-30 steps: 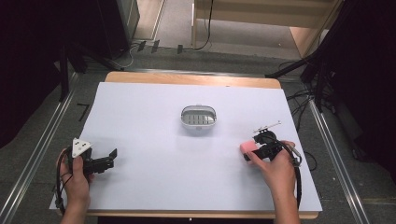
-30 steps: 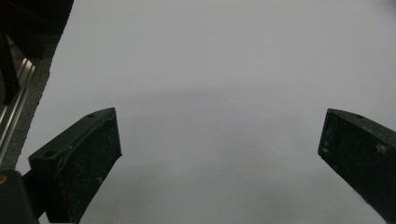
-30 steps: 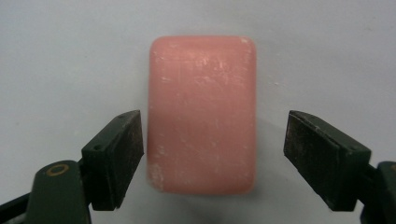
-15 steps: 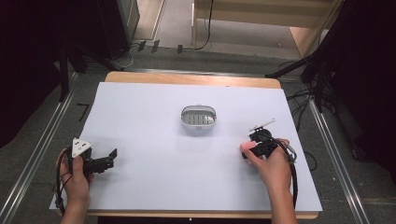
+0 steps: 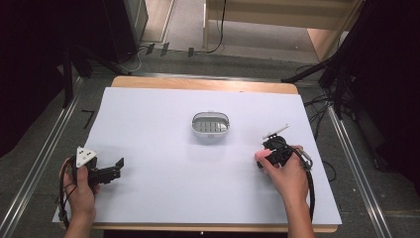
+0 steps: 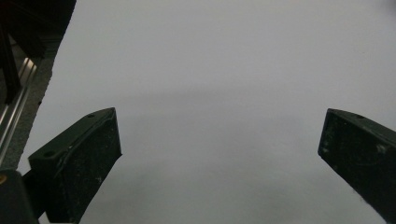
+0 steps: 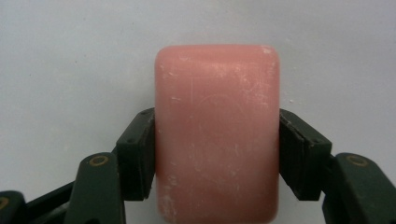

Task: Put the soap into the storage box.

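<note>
A pink soap bar is clamped between the two black jaws of my right gripper, which presses on both its long sides. From the high view that gripper sits at the right of the white table sheet, the soap bar peeking out at its left. A grey oval soap dish stands at the middle of the sheet, up and left of the right gripper. My left gripper rests at the near left, open, with bare sheet between its jaws in the left gripper view.
The white sheet covers a wooden table whose far edge shows. Metal rails run along both sides. Cables lie on the floor to the right.
The right hand has shifted a little left and toward the dish with the soap held in the gripper. The left gripper has stayed put.
</note>
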The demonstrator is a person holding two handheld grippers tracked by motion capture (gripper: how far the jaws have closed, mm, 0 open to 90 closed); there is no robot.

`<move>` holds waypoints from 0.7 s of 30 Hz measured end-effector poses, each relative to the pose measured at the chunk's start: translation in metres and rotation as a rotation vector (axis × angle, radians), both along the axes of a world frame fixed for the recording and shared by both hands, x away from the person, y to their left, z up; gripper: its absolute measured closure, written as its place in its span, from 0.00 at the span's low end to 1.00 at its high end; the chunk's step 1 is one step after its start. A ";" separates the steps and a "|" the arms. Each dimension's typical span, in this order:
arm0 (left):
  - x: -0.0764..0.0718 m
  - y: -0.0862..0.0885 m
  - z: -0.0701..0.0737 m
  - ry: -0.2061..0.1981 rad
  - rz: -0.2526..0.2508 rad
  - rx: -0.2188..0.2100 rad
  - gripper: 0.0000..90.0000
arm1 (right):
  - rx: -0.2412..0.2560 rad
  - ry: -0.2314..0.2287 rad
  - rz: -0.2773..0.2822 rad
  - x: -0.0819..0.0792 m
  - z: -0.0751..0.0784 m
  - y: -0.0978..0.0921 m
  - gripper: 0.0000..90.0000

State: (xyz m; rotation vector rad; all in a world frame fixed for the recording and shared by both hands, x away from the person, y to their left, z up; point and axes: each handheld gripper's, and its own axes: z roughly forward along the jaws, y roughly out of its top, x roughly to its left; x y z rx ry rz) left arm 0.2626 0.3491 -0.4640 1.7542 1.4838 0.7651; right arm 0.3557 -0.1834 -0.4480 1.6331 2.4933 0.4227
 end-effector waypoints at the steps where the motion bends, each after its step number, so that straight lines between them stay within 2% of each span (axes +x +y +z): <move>1: 0.000 0.000 0.000 0.001 0.000 0.001 0.00 | -0.008 0.001 0.007 0.000 0.001 0.000 0.42; 6: 0.000 0.000 0.000 0.000 0.001 0.001 0.00 | -0.011 -0.017 0.054 0.002 0.005 0.001 0.42; 9: 0.000 0.000 0.000 0.000 -0.001 0.001 0.00 | 0.006 -0.030 0.072 0.004 0.009 0.002 0.42; 14: 0.000 0.000 0.000 -0.001 -0.001 0.001 0.00 | 0.032 -0.037 0.147 0.008 0.018 0.008 0.42; 21: 0.000 0.000 0.000 -0.002 -0.002 0.001 0.00 | 0.061 -0.062 0.213 0.013 0.026 0.013 0.42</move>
